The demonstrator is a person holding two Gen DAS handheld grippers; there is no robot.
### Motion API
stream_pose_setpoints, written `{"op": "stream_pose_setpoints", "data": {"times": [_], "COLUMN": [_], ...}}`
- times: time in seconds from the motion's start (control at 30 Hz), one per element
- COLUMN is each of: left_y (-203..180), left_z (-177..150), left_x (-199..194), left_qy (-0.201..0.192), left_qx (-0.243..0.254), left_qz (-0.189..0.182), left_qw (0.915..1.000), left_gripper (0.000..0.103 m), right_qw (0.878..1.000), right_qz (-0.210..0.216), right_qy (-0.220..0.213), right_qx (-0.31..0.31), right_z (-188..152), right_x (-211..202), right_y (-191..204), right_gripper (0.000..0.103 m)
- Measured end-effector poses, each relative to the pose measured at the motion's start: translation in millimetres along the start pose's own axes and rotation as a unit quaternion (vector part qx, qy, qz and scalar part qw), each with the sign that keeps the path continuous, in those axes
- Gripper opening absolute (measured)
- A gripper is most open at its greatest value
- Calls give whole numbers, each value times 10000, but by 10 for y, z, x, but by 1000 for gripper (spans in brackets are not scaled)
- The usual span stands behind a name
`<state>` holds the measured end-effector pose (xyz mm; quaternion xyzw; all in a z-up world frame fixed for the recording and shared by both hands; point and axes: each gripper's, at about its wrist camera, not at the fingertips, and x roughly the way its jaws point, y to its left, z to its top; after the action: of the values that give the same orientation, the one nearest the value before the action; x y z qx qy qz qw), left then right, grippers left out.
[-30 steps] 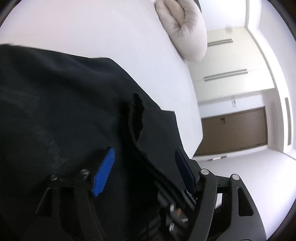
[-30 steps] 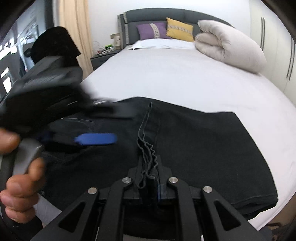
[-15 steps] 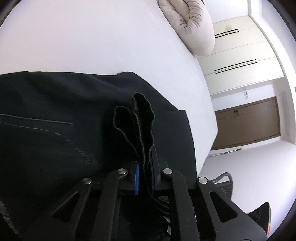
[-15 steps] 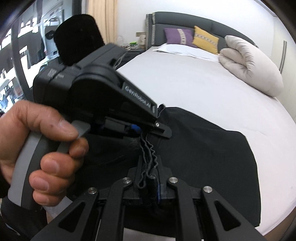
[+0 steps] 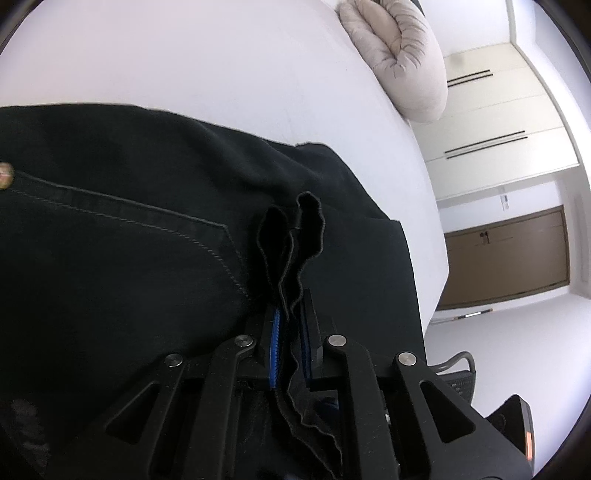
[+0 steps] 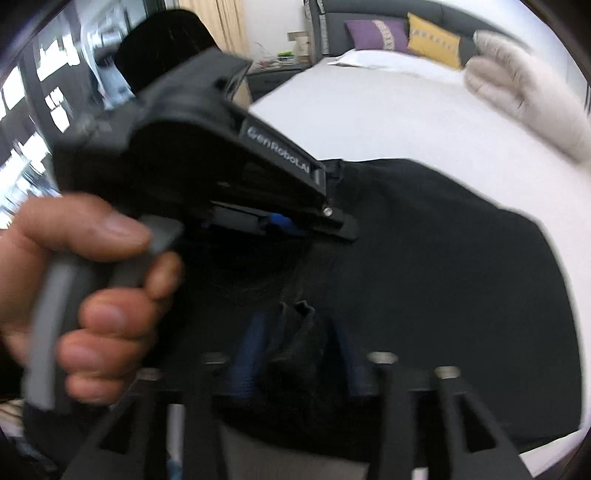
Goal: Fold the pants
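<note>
Black denim pants [image 5: 155, 229], folded into a rough rectangle, lie on the white bed sheet [image 5: 229, 66] near the bed's foot corner. Visible stitching lines and a curved pocket seam run across the top layer; a brass rivet [image 5: 5, 176] shows at the far left edge of the left wrist view. Fabric surface is mostly flat with soft ripples.

Left gripper [image 5: 290, 332]: jaws pressed together on a wavy bunch of pant edge layers, which stick up past the blue pads [image 5: 275, 343] and trail down behind them. Right gripper [image 6: 295, 354]: picture is motion-blurred, blue pads [image 6: 247, 354] look spread apart with a small tuft of black fabric standing between them; cannot tell if either pad touches it.

In the right wrist view a hand [image 6: 88, 288] grips the grey handle of the left gripper body, which sits over the pants' left part, just beside the right gripper.

Edges: pants' far hem runs across the sheet, right hem lies close to the bed's side edge. Open white sheet stretches beyond the pants toward the grey headboard [image 6: 373, 11]. Rolled beige duvet [image 5: 399, 59] lies along the bed's right side, well apart from the pants. Purple cushion [image 6: 376, 33] and yellow cushion [image 6: 432, 38] lean at the headboard. Cream wardrobe doors [image 5: 495, 122] and a brown door [image 5: 506, 254] stand beyond the bed.
</note>
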<state>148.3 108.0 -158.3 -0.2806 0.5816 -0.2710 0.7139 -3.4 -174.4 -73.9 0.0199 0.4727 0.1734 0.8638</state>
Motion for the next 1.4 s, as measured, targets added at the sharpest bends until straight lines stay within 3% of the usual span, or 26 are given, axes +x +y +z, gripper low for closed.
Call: {"op": "stream_pose_setpoints", "data": {"times": [0.1,0.17,0.27,0.43,0.53,0.6,0.7,0.77,0.87,0.93,1.03,1.4], "left_y": [-86,-150,-391,-813,-738,-696,-736,-721,-743,-719,-699,-658], "left_z": [6,26,-16,-234,-426,-569,-650,-638,-632,-624,-565,-624], "left_x": [-187,-330,-458,-163,173,231,229,234,315,317,312,287], "left_qy": [-360,-568,-846,-512,-41,-147,-181,-158,-161,-153,-168,-256], "left_qx": [146,204,648,1503,1566,1847,2264,2219,2175,2188,2236,2251], "left_qz": [584,773,973,929,1162,1247,1375,1320,1227,1213,1244,1196], "left_qw": [9975,9952,9895,9829,9808,9747,9641,9660,9682,9681,9666,9666], "left_gripper": [9,9,9,9,9,9,9,9,9,9,9,9], "right_qw": [9975,9910,9806,9595,9440,9384,9305,9281,9264,9212,9119,9066], "right_qz": [689,1255,1772,2400,2664,2681,2732,2733,2604,2633,2840,3068], "right_qy": [91,52,-115,-453,-368,-303,-43,136,531,665,576,798], "right_qx": [156,470,826,1405,1913,2156,2440,2525,2668,2788,2906,2786], "right_z": [-35,-56,-24,244,471,566,731,784,699,605,380,-299], "right_x": [-215,-449,-763,-1096,-911,-731,-275,-23,340,460,373,-139], "right_y": [-123,-348,-772,-1724,-2318,-2567,-2872,-2972,-3047,-3109,-3198,-2844], "right_gripper": [59,47,40,38,38,35,20,11,9,0,0,0]}}
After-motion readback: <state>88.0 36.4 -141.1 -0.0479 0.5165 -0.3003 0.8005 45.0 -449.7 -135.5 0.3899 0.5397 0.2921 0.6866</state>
